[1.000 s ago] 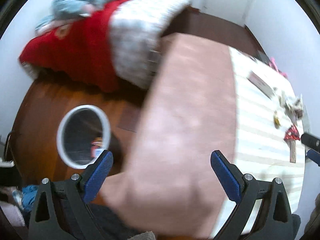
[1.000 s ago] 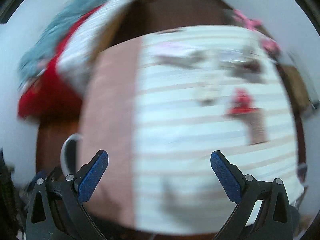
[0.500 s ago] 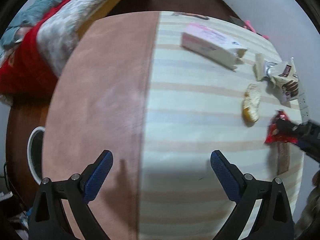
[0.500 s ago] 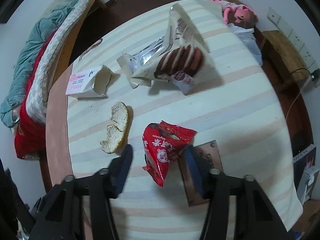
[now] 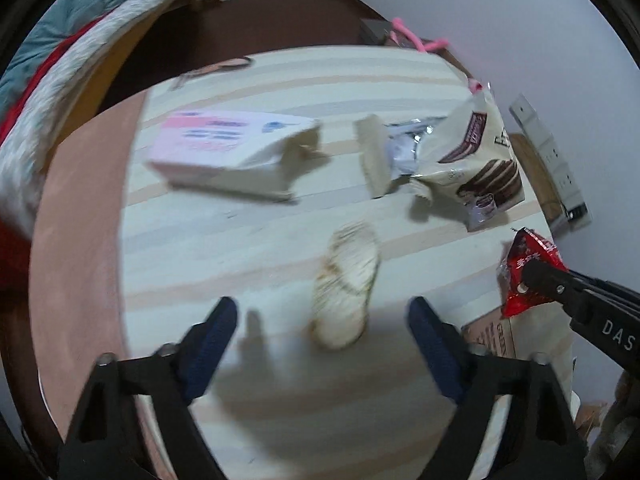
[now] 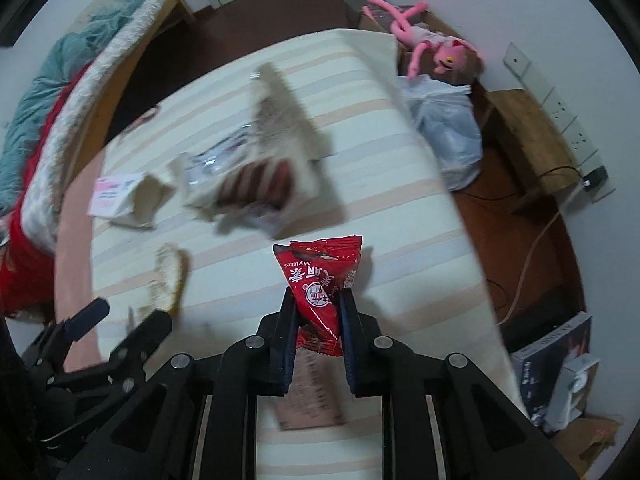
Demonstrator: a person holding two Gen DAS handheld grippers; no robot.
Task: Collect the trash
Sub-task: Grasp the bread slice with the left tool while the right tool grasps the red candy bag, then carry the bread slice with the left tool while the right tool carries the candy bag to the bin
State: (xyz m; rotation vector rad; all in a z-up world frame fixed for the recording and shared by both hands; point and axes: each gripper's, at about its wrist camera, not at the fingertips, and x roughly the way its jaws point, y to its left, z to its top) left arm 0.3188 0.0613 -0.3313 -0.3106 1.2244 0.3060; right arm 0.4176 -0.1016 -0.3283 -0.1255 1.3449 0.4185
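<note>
My right gripper (image 6: pixel 318 314) is shut on a red snack wrapper (image 6: pixel 320 276) and holds it above the striped table; the wrapper also shows in the left wrist view (image 5: pixel 528 272). My left gripper (image 5: pixel 322 324) is open, its blue pads either side of a pale piece of bread (image 5: pixel 346 284) lying on the table. The bread also shows in the right wrist view (image 6: pixel 166 276). A torn pink and white box (image 5: pixel 232 148) and an empty cream biscuit bag (image 5: pixel 468 160) lie further back.
The striped tablecloth (image 5: pixel 248 248) has a pink border at left. A brown card (image 6: pixel 312 396) lies under my right gripper. A bed with red and teal bedding (image 6: pixel 44 120) is at left. A pink plush toy (image 6: pixel 424 40), a plastic bag (image 6: pixel 448 128) and a power strip are at right.
My right gripper has closed on the red wrapper and lifted it off the table. My left gripper has moved forward over the table and now straddles the bread.
</note>
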